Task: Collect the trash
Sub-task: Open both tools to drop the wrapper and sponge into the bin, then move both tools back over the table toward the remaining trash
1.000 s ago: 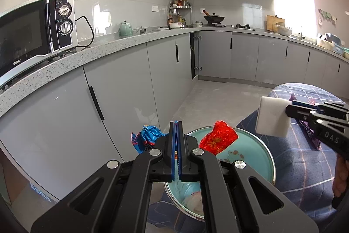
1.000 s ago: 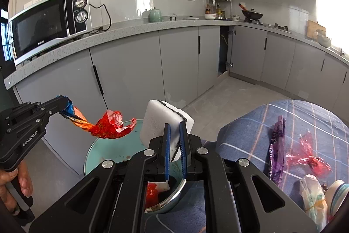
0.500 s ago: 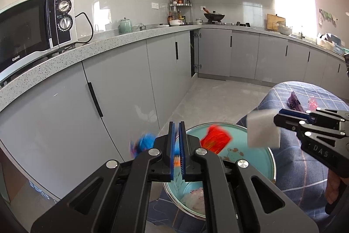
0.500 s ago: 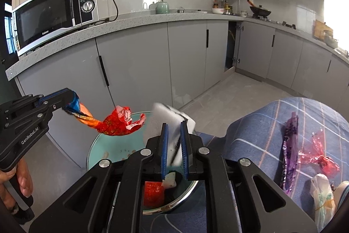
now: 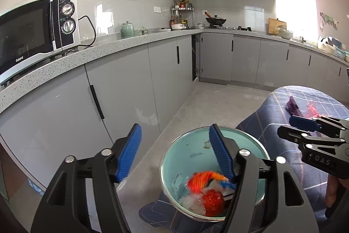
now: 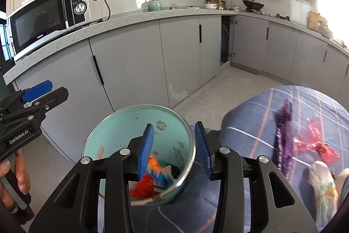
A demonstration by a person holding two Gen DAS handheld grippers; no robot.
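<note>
Left wrist view: teal bowl [image 5: 192, 145] sits at the near edge of the blue plaid cloth [image 5: 281, 102], grey cabinet doors [image 5: 122, 88] behind it. Trash lies inside the bowl, at its near wall: orange-blue wrapper [image 5: 205, 181], blurred, on top of a red wrapper [image 5: 212, 200] and clear plastic [image 5: 193, 202].

Left gripper [image 5: 174, 145] hangs above the bowl's left rim, jaws wide apart and just been opening, nothing between the pads. Right gripper [image 6: 174, 146] is over the bowl's right rim, jaws partly spread, also just been opening, empty; its near finger hides part of the bowl floor.

Right of the bowl, still on the cloth: purple wrapper [image 6: 284, 137], long axis running away from the camera; crumpled red film [image 6: 314, 141] beside it; a pale bag [image 6: 322, 185] nearer the camera.

Readable text: "Galanz" on the microwave [image 5: 37, 30], up-left of the bowl on the speckled counter [image 5: 72, 58]; "GenRobot.AI" on the left gripper body; "DAS" partial on the right one.
</note>
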